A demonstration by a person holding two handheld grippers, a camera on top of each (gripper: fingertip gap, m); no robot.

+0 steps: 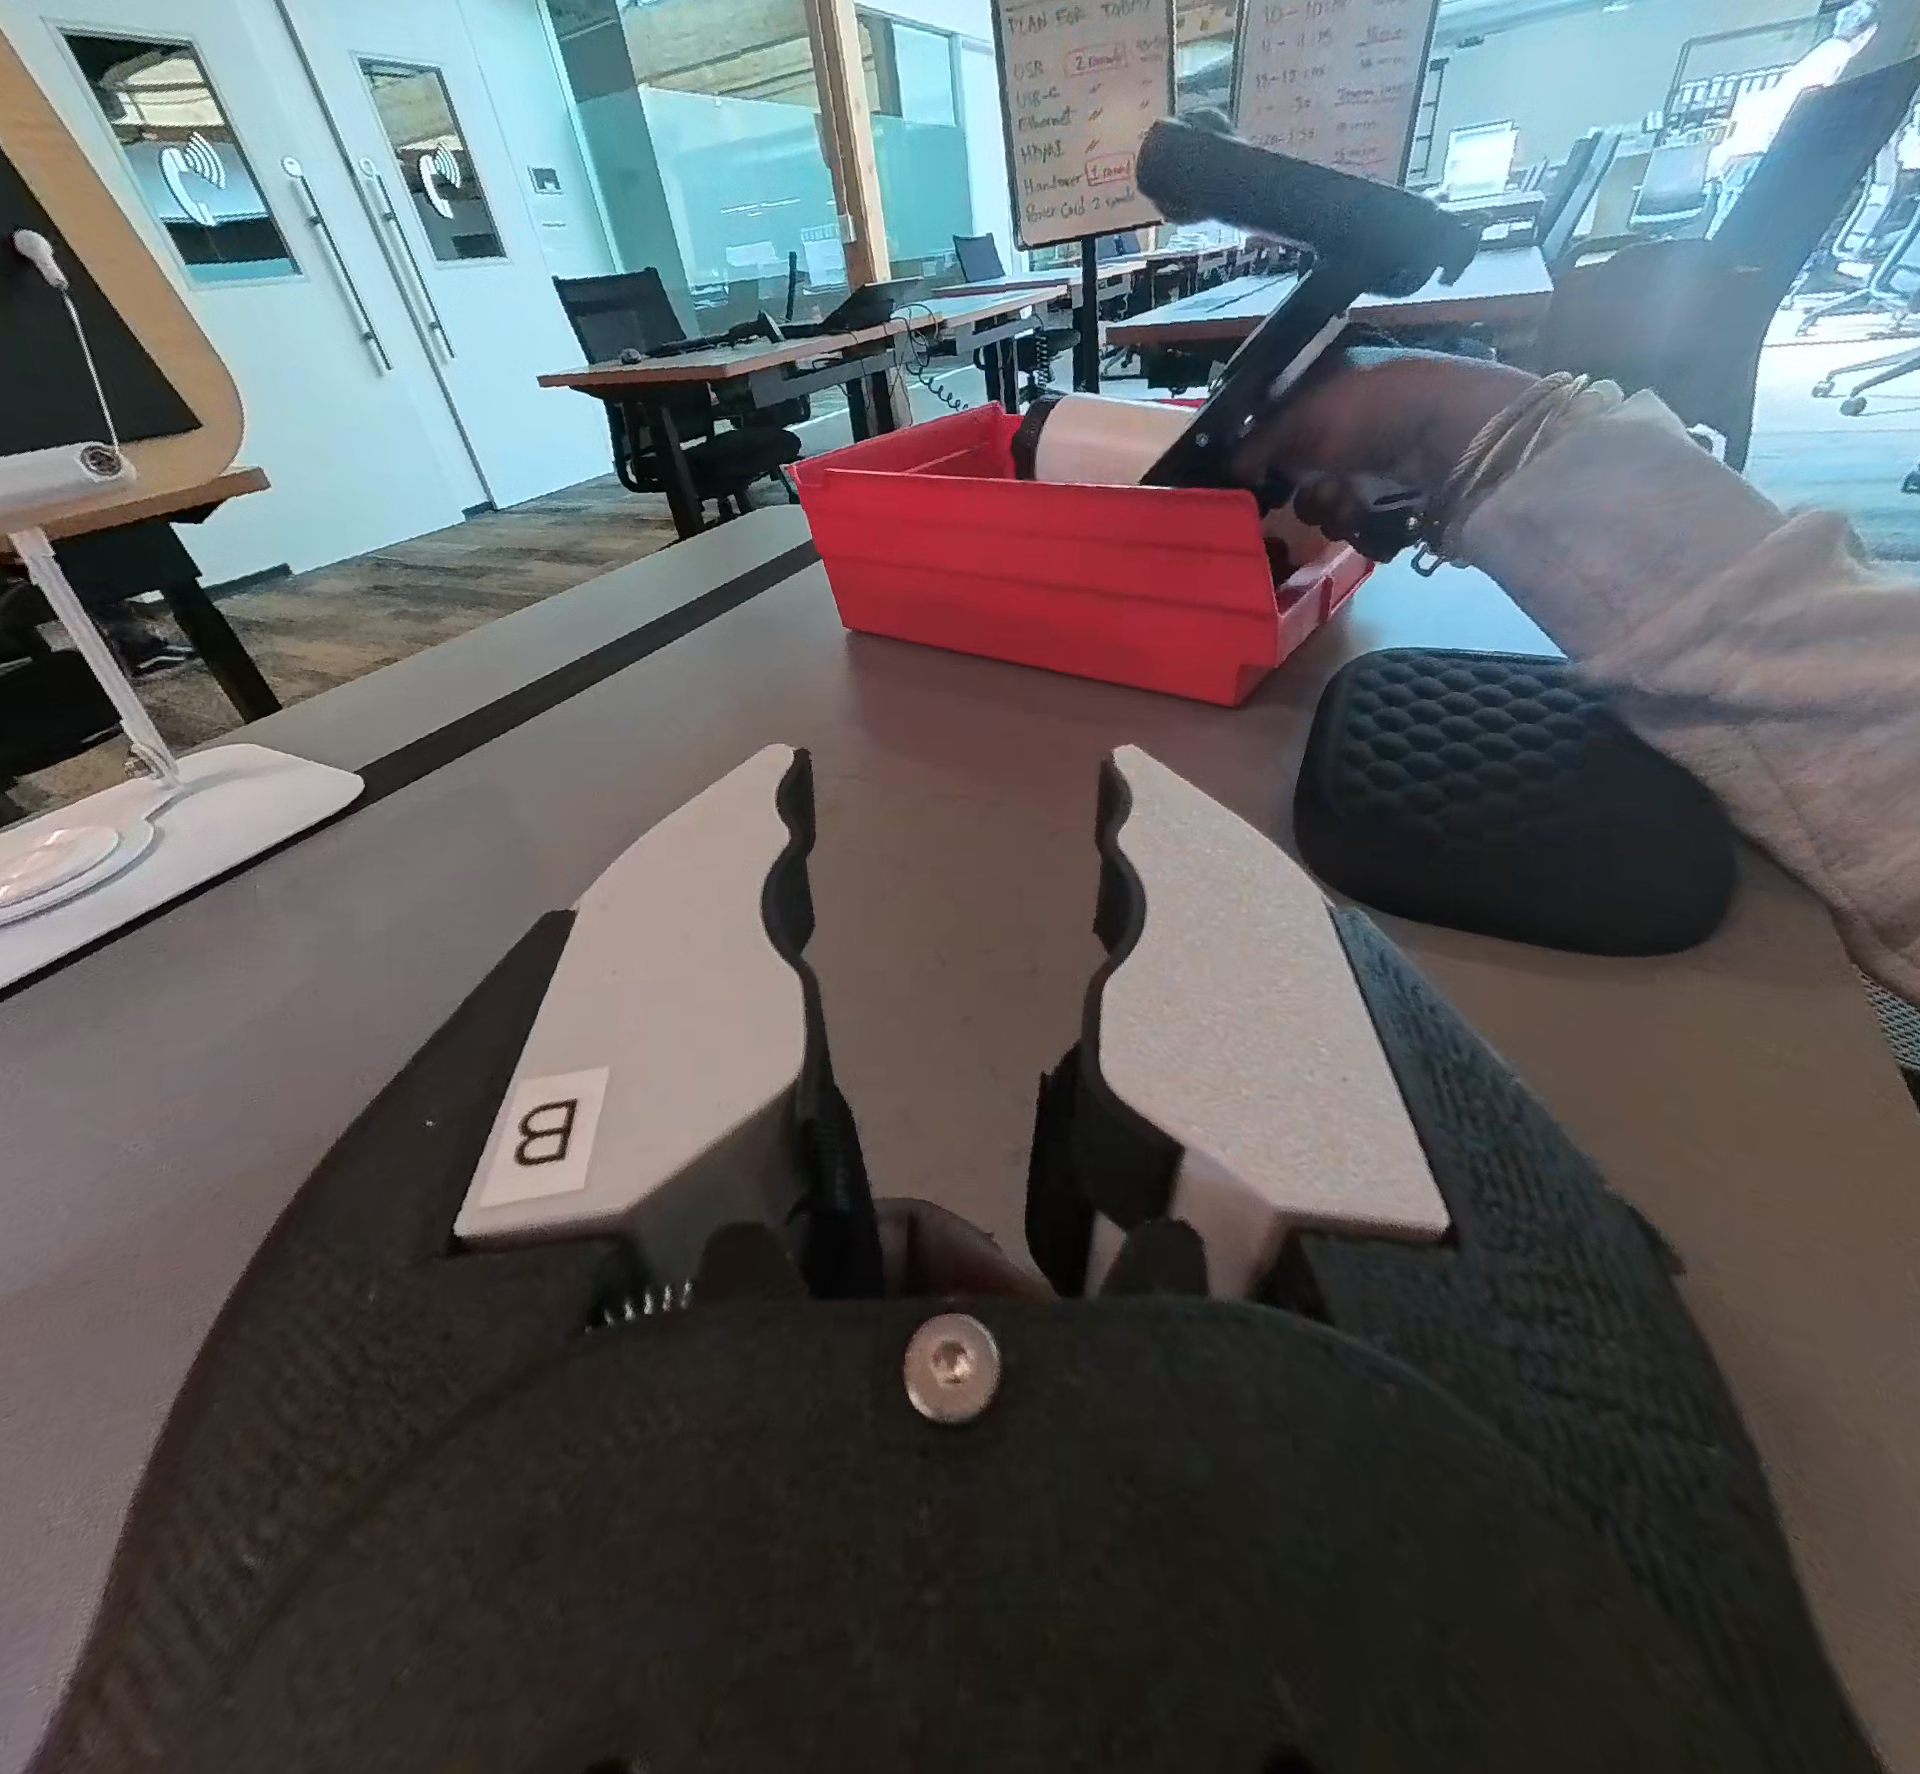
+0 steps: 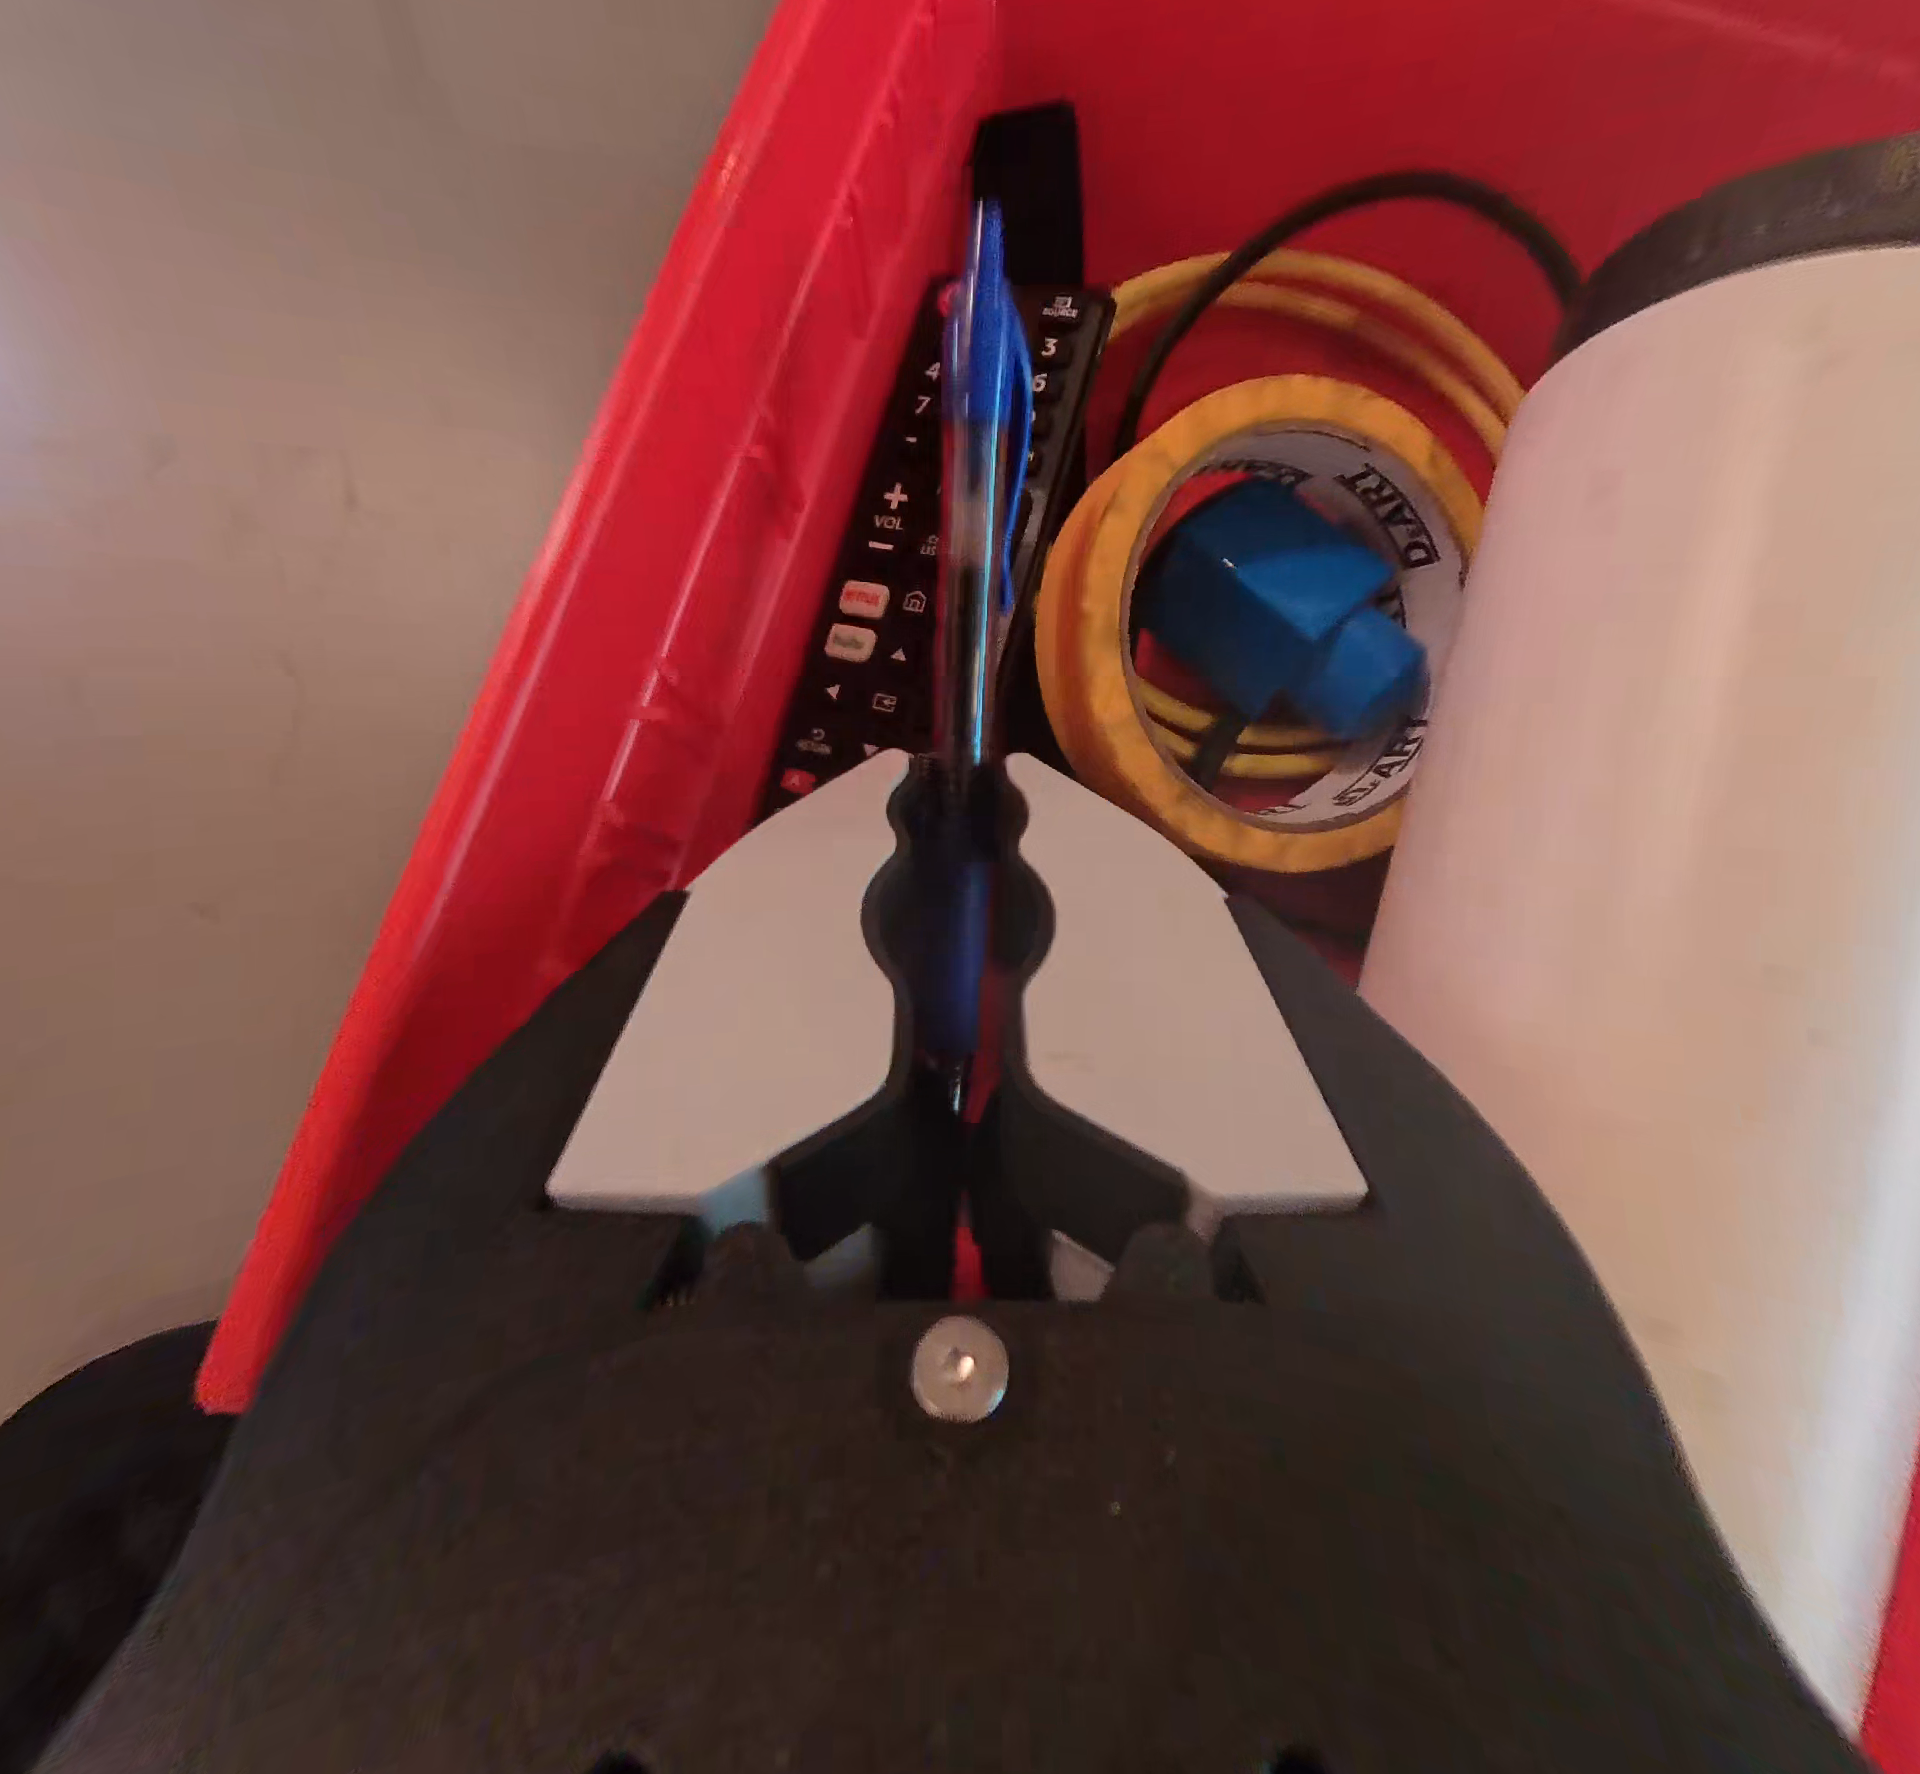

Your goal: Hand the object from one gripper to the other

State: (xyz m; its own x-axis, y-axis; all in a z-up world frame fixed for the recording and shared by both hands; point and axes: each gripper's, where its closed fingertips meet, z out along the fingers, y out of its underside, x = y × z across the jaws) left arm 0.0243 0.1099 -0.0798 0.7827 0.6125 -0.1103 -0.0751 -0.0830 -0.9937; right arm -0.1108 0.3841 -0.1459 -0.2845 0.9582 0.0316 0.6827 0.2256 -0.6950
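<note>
My right gripper (image 2: 958, 774) is shut on a blue pen (image 2: 982, 436) inside the red bin (image 2: 727, 436). The pen sticks out forward past the fingertips, over a black remote control (image 2: 883, 571) that leans along the bin's left wall. In the left wrist view the right gripper's body (image 1: 1262, 394) dips into the red bin (image 1: 1039, 571), held by a hand; its fingers are hidden there. My left gripper (image 1: 956, 774) is open and empty, low over the dark table (image 1: 935, 685), a short way in front of the bin.
The bin also holds a yellow tape roll (image 2: 1101, 644), a blue block (image 2: 1278, 612), a coiled yellow cable (image 2: 1351, 311) and a white cylinder (image 2: 1662, 789). A black padded rest (image 1: 1507, 810) lies right of my left gripper. A white lamp base (image 1: 156, 820) stands at the left.
</note>
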